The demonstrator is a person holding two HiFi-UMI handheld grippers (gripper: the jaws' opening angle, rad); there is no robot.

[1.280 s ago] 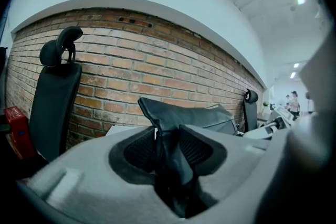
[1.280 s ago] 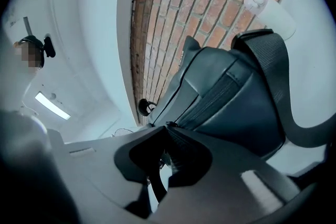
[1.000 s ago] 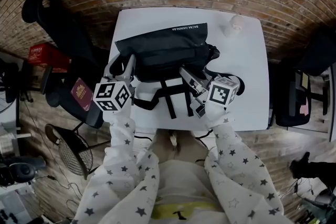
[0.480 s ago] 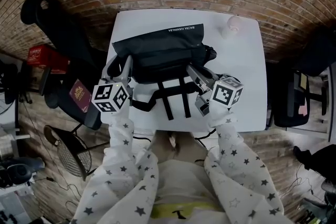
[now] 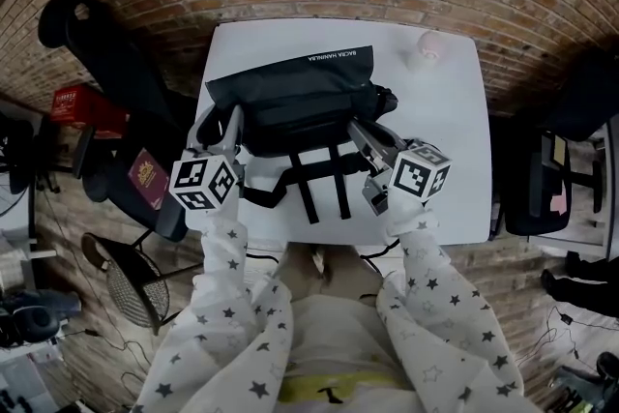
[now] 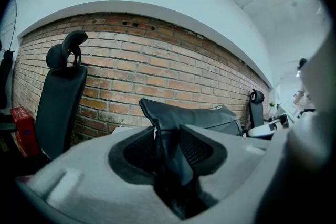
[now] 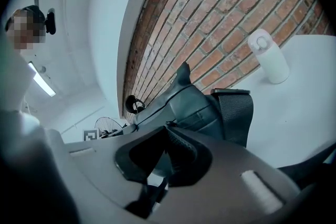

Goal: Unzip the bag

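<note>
The black fabric bag, judged soft and light, lies centred on the white desk, its limp left corner clamped by the left gripper, the right gripper pinched shut against its right end.

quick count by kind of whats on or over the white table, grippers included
black bag: 1
white bottle: 1
grippers: 2 (left gripper, right gripper)
total: 4
</note>
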